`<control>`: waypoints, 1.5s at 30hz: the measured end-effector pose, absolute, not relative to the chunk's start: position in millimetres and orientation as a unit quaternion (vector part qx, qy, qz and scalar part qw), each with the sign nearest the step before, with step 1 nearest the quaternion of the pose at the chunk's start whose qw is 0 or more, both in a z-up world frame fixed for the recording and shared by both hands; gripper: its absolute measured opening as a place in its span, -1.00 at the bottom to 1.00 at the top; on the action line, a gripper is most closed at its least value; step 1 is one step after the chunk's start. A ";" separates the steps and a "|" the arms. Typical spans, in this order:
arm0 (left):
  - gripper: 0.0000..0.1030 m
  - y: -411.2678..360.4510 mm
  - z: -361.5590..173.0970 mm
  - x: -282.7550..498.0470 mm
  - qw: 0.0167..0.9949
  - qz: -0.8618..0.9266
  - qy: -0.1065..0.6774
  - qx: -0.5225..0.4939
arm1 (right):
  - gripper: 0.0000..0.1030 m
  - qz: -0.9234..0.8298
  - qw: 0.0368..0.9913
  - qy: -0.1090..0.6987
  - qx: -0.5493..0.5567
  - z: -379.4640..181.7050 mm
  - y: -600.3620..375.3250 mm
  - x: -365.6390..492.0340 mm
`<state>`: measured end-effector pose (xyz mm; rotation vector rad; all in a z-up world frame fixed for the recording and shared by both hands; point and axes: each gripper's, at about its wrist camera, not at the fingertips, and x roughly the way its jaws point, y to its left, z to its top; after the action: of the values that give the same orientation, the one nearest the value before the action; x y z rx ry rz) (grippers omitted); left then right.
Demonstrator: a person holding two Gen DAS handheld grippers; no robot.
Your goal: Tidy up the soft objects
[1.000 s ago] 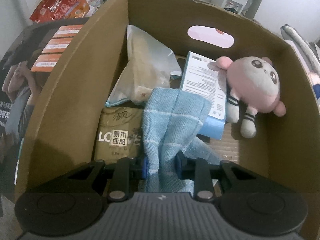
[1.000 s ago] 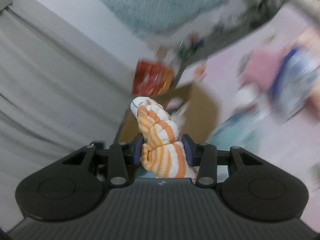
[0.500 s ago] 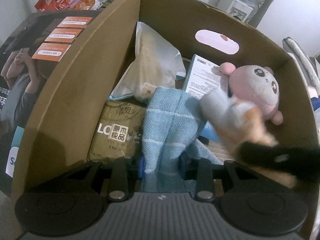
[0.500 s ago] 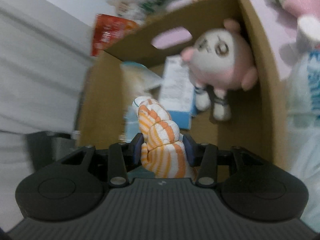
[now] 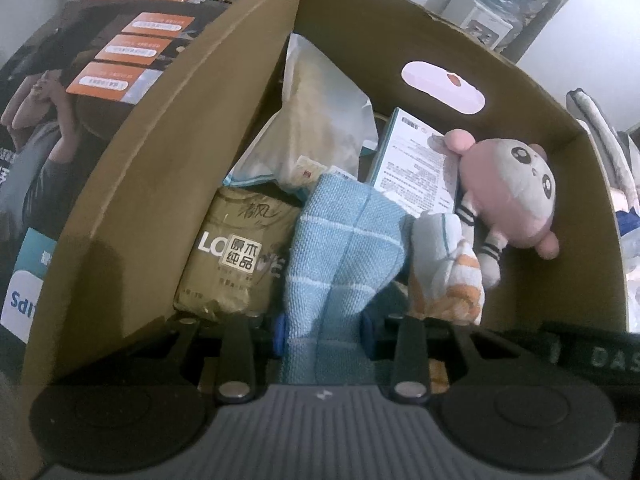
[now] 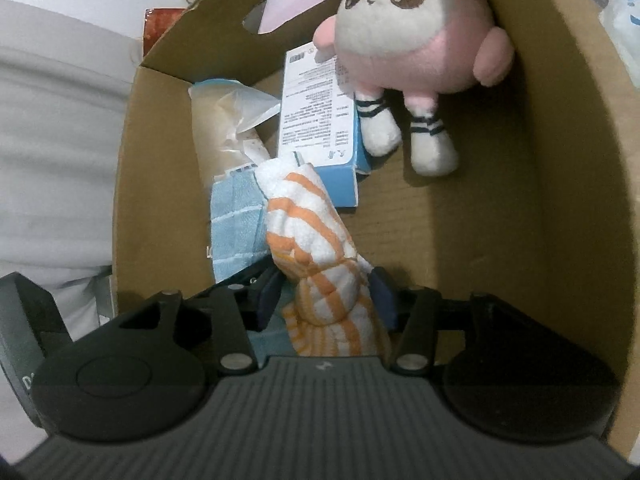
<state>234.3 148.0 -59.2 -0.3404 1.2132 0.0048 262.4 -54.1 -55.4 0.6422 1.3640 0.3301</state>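
Note:
Both grippers reach down into a cardboard box (image 5: 160, 160). My left gripper (image 5: 323, 332) is shut on a light blue checked towel (image 5: 340, 248), which drapes forward over the box's contents. My right gripper (image 6: 325, 300) has an orange-and-white striped cloth (image 6: 308, 232) between its jaws. They are opening, and a gap shows beside the left pad. The striped cloth (image 5: 448, 276) lies just right of the blue towel (image 6: 234, 216), its tip against a blue-and-white carton (image 6: 316, 120).
A pink and white plush toy (image 6: 416, 32) leans in the box's far right corner (image 6: 560, 160). A clear plastic bag (image 5: 320, 120) and a brown tissue pack (image 5: 236, 252) fill the left side. Bare box floor (image 6: 460, 220) shows below the plush toy.
My right gripper swung down into the box with the striped cloth and its jaws have widened. The left gripper stayed put, its jaws slightly wider on the blue towel.

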 end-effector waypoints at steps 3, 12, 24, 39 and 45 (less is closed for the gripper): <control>-0.22 149.4 -57.4 232.4 0.807 0.003 0.565 -0.172 | 0.07 0.155 0.723 0.610 0.287 -48.9 -56.8 259.9; 0.33 150.8 -37.5 224.4 0.823 0.005 0.528 -0.210 | 0.13 0.175 0.742 0.569 0.307 -25.2 -74.6 249.0; 0.53 126.1 7.9 209.5 0.858 -0.012 0.476 -0.191 | 0.16 0.235 0.742 0.508 0.370 19.3 -137.9 219.9; 0.38 53.1 -11.0 212.1 0.841 -0.064 0.520 -0.137 | 0.28 0.268 0.764 0.390 0.439 37.8 -276.5 122.3; 0.03 23.1 -54.1 242.1 0.813 -0.049 0.569 -0.111 | 0.31 0.195 0.772 0.376 0.475 -0.6 -330.5 71.1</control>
<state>242.1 23.1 -54.1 -0.2377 1.2152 -0.1054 71.1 -330.5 -0.6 1.0296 0.8140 0.4225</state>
